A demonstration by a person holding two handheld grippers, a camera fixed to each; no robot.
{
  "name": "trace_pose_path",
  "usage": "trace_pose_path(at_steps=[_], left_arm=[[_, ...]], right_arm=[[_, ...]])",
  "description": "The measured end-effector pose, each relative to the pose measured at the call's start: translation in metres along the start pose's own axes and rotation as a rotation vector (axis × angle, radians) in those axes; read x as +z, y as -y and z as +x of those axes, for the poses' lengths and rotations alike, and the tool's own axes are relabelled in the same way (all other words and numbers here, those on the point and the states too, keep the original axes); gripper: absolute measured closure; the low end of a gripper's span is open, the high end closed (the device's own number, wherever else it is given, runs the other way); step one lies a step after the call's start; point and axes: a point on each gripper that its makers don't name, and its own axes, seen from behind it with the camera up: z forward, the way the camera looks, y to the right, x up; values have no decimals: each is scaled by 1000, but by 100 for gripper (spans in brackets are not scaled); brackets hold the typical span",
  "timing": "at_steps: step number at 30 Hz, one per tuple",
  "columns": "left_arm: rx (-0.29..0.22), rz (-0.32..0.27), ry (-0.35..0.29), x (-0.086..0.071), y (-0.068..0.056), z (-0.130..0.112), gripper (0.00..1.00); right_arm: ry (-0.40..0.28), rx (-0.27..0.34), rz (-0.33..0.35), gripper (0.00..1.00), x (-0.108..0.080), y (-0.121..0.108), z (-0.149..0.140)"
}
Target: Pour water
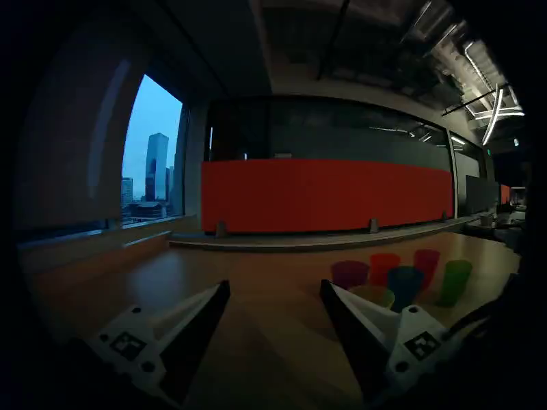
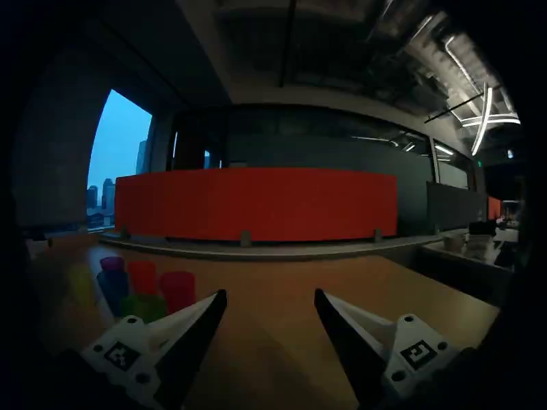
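Observation:
Several coloured plastic cups stand in a cluster on the wooden table (image 1: 273, 321). In the left gripper view I make out a purple cup (image 1: 349, 272), an orange-red cup (image 1: 383, 268), a pink-red cup (image 1: 427, 265), a blue cup (image 1: 405, 285), a green cup (image 1: 455, 281) and a yellowish cup (image 1: 375, 296), ahead and to the right of my left gripper (image 1: 273, 292). That gripper is open and holds nothing. The right gripper view has the cup cluster (image 2: 140, 287) ahead on the left. My right gripper (image 2: 269, 301) is open too, above the bare table (image 2: 273, 328).
A red partition (image 1: 321, 195) runs along the far edge of the table. A window (image 1: 152, 171) with city towers is at the left. Further desks with small objects (image 2: 472, 242) lie to the right. The room is dim.

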Motion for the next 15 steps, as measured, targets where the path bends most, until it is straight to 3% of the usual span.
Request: trace_pose_path(at_steps=[6, 15], left_arm=[[-13, -25, -9, 1, -7, 14, 2], [-25, -74, -11, 3, -17, 61, 2]], right_arm=[[11, -17, 35, 1, 2, 11, -5], [32, -14, 73, 1, 4, 19, 32]])
